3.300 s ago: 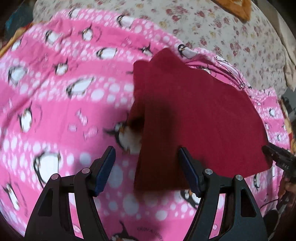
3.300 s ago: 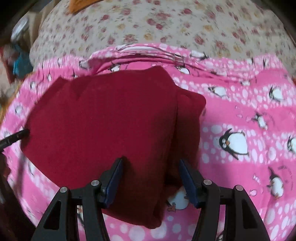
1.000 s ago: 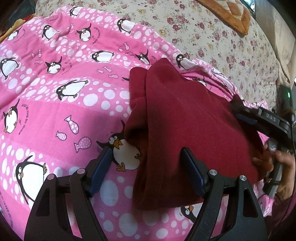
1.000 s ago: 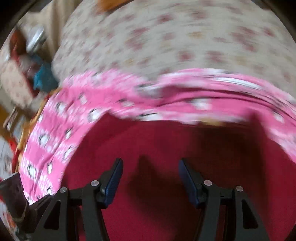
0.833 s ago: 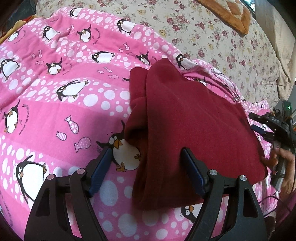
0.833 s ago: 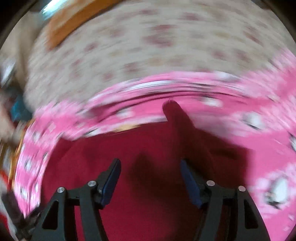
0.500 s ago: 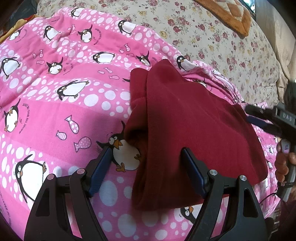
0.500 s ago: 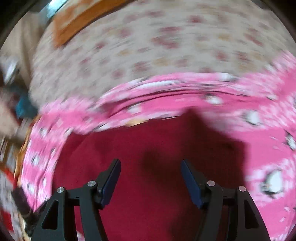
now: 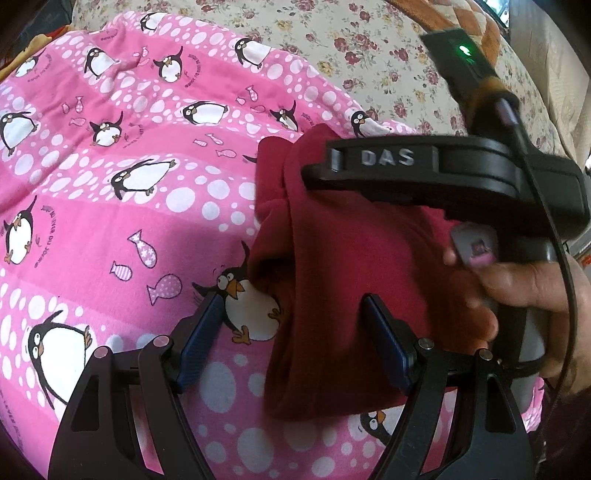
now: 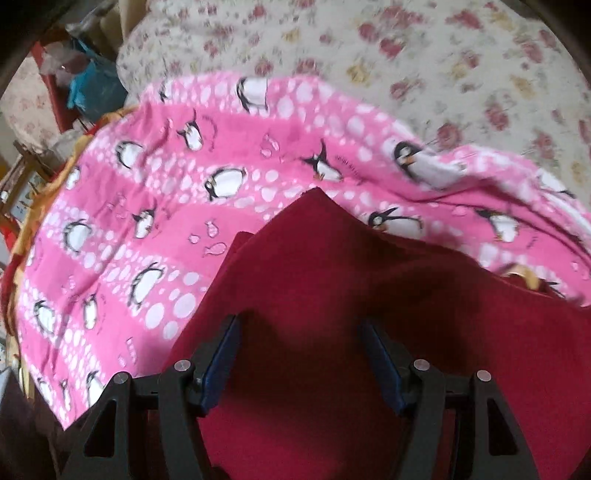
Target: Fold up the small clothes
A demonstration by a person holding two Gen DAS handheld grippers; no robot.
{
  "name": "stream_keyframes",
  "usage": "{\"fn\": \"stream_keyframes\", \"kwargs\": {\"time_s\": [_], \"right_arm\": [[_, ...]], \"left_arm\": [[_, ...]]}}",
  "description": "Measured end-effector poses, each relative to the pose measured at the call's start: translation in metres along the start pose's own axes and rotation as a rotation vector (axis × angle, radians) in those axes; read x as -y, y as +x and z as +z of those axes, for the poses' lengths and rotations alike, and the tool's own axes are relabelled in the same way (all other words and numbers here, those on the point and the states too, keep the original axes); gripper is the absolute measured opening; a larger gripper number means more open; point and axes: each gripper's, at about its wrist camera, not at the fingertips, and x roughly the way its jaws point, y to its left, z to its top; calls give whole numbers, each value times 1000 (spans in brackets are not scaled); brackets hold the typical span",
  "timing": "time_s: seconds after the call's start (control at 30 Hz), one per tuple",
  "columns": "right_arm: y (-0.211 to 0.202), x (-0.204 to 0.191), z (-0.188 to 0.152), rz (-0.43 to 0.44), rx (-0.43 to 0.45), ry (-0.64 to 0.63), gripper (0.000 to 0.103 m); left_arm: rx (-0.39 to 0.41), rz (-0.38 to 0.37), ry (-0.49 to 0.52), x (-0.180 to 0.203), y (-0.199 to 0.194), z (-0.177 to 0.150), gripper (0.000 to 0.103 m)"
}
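A folded dark red garment [image 9: 343,280] lies on a pink penguin blanket [image 9: 122,192]. My left gripper [image 9: 291,332] is open and low, straddling the garment's left folded edge, one finger on the blanket and one on the cloth. In the left wrist view the body of the right gripper tool [image 9: 424,170] is held by a hand over the garment's far half. In the right wrist view my right gripper [image 10: 299,350] is open and hovers over the red garment [image 10: 332,295], holding nothing.
The pink blanket [image 10: 147,206] covers a bed with a floral cream sheet [image 9: 369,44], [image 10: 424,55]. An orange patterned cushion [image 9: 480,26] lies at the far right. Clutter and a red frame [image 10: 55,74] stand beyond the bed's left side.
The right gripper has swung in from the garment's right edge to above its middle and far half, now filling the left wrist view. The left gripper has stayed in place. The garment is unchanged.
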Motion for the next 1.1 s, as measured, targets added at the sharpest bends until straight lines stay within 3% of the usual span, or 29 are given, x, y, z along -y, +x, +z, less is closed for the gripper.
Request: {"fn": "stream_keyframes", "kwargs": {"time_s": [0.13,0.23,0.3,0.47,0.63,0.73,0.8,0.9,1.0,1.1], "right_arm": [[0,-6,9,-24,-23,-17,70],[-11,-10,13,12,-20,-8,70],[-14,-16,15,29,-15,-25,77],[13,-31,18,0,-79,-47,80],[30,-39,15,-74,-22,-107,85],[28,-37,13,-88,-2,-145,71],[21,-34,12,-75,9,-175,51],[3,-26,12,-16,26,-164,28],[-15,-15,12,53,49,-119,20],[-27,-3,10,106,56,-84,18]], "left_arm": [[2,-1,3,0,1,-1,78],[4,-3,1,0,1,-1,78],[5,-5,-2,-1,1,-2,78],[5,-45,-51,-8,-2,0,78],[8,-73,-102,-13,-2,4,78],[12,-71,-96,-11,0,6,79],[16,-77,-93,-9,3,9,79],[20,-141,-113,-8,7,14,79],[24,-210,-132,-8,8,19,75],[19,-305,-145,-5,10,23,62]]}}
